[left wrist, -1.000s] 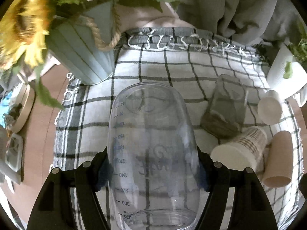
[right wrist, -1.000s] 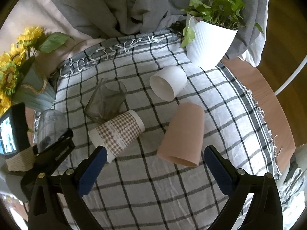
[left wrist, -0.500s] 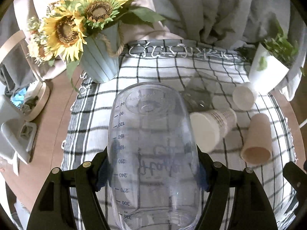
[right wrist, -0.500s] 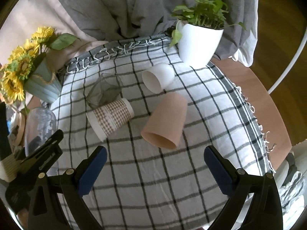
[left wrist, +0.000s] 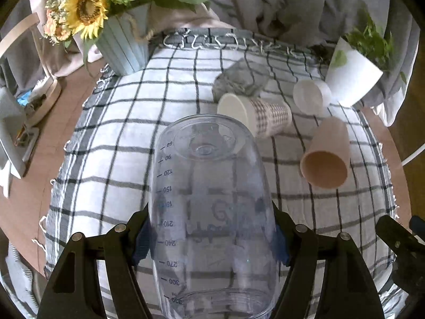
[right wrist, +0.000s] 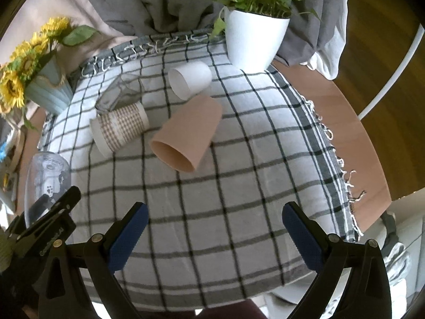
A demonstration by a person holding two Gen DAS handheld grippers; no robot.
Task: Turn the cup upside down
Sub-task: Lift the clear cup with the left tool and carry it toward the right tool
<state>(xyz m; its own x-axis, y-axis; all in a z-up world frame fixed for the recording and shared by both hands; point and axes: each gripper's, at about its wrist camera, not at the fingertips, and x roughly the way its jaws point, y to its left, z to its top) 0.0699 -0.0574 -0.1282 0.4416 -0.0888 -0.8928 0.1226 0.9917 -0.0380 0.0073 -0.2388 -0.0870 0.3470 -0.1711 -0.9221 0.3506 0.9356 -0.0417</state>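
Currently: clear plastic measuring cup with printed millilitre marks (left wrist: 209,212) held in the left gripper (left wrist: 209,236), blue pads clamped on its two sides, lifted above the cloth. Base points away from the camera, rim nearest the lens. Scale numerals read upside down in the left wrist view. The right wrist view shows the same cup (right wrist: 47,183) at far left, base uppermost, not touching the table.

Progress, as a judgement: cup looks grasped and raised, with the turn-over largely made or under way. Setting it down rim-first on the cloth is left. Exact tilt is hard to tell through the fisheye.

Right gripper (right wrist: 212,231): blue-padded fingers spread wide, nothing between them, hanging over the near part of the table.

Outward on the cloth, all lying on their sides:
- checked paper cup (left wrist: 255,115), mouth toward the left camera
- smoky faceted glass tumbler (left wrist: 241,79) just behind it, touching or nearly so
- white paper cup (left wrist: 312,97) near the plant pot
- pinkish-beige plastic cup (left wrist: 325,154), mouth toward the near edge

Surface: white tablecloth with a dark grid and fringed edges (right wrist: 239,159), over a round wooden table (right wrist: 353,122).

Far edge: pale blue ribbed vase of sunflowers (left wrist: 124,45) on the left, white pot with a green plant (right wrist: 253,40) on the right. Grey fabric (right wrist: 159,2) is draped behind. Dark wooden floor (right wrist: 382,61) lies beyond the table on the right.
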